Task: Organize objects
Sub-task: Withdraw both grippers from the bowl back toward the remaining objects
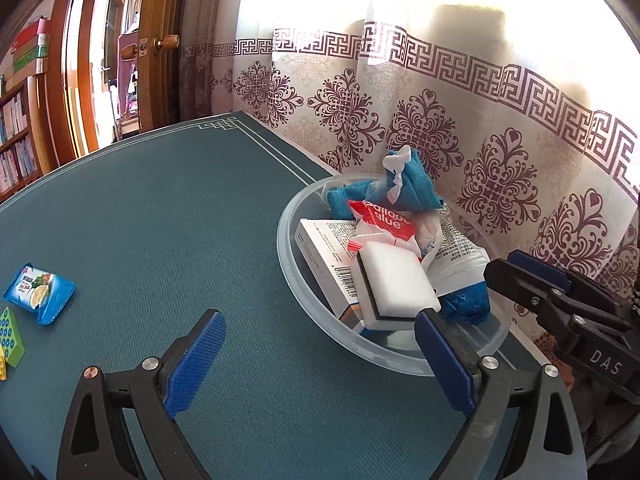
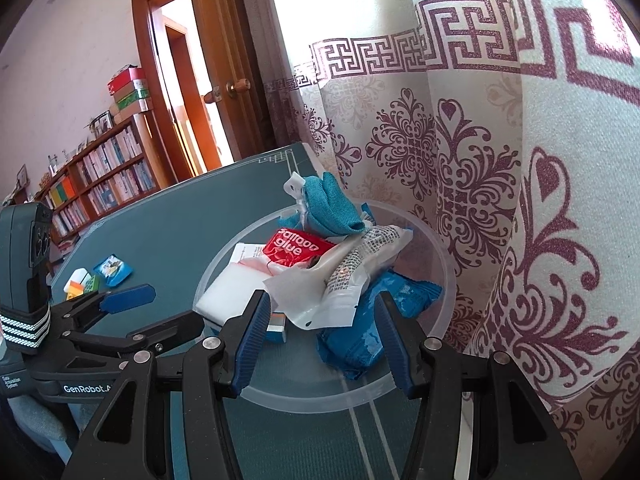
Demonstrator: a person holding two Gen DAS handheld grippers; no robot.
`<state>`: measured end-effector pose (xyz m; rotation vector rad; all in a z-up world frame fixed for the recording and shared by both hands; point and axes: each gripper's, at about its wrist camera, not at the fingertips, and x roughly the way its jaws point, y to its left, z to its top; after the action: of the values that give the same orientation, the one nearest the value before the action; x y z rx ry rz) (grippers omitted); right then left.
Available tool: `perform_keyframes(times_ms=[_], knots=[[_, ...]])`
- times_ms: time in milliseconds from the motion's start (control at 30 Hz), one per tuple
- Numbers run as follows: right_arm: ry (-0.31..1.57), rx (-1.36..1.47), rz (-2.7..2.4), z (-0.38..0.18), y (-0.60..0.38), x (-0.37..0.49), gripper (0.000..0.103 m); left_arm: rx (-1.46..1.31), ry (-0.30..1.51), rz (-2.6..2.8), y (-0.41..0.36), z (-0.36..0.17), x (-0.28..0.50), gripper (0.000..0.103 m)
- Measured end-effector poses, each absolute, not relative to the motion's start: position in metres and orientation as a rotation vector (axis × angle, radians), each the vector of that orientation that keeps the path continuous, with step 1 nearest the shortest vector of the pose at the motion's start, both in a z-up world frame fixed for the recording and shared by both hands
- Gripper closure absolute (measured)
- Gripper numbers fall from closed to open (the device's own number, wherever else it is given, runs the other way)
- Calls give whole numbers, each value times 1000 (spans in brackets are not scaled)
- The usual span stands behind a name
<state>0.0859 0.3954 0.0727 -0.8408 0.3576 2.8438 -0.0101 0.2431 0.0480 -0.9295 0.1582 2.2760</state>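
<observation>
A clear plastic bowl (image 1: 285, 248) (image 2: 212, 264) stands on the green table by the curtain. It holds a white sponge (image 1: 394, 280) (image 2: 232, 292), a white box (image 1: 320, 244), a red glue packet (image 1: 384, 220) (image 2: 298, 246), a teal cloth (image 1: 412, 184) (image 2: 328, 204), a printed white bag (image 2: 348, 276) and a blue packet (image 1: 468, 304) (image 2: 360, 340). My left gripper (image 1: 320, 324) (image 2: 176, 306) stands wide open at the bowl's near rim, holding nothing. My right gripper (image 2: 322, 304) (image 1: 500, 266) hovers open over the bowl's right side, above the bag and blue packet.
A blue snack packet (image 1: 40, 292) (image 2: 112, 270) and coloured toy blocks (image 1: 10, 336) (image 2: 82, 282) lie on the table's left part. The green table mat (image 1: 180, 220) spreads between them and the bowl. A patterned curtain (image 1: 480, 140) hangs close behind the bowl.
</observation>
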Motion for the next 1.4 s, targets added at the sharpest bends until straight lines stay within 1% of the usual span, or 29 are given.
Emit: perform_keyframes(times_ms=[367, 933, 1133, 1400], knots=[[330, -884, 2880, 71, 374, 82, 47, -934, 121, 2348, 207, 52, -13, 4], [215, -977, 3020, 72, 304, 59, 47, -1013, 68, 2563, 116, 49, -36, 4], [165, -1038, 3090, 69, 271, 43, 47, -1054, 0, 2653, 74, 47, -47, 4], [143, -1151, 3147, 57, 233, 19, 47, -1086, -94, 2760, 23, 47, -56, 4]])
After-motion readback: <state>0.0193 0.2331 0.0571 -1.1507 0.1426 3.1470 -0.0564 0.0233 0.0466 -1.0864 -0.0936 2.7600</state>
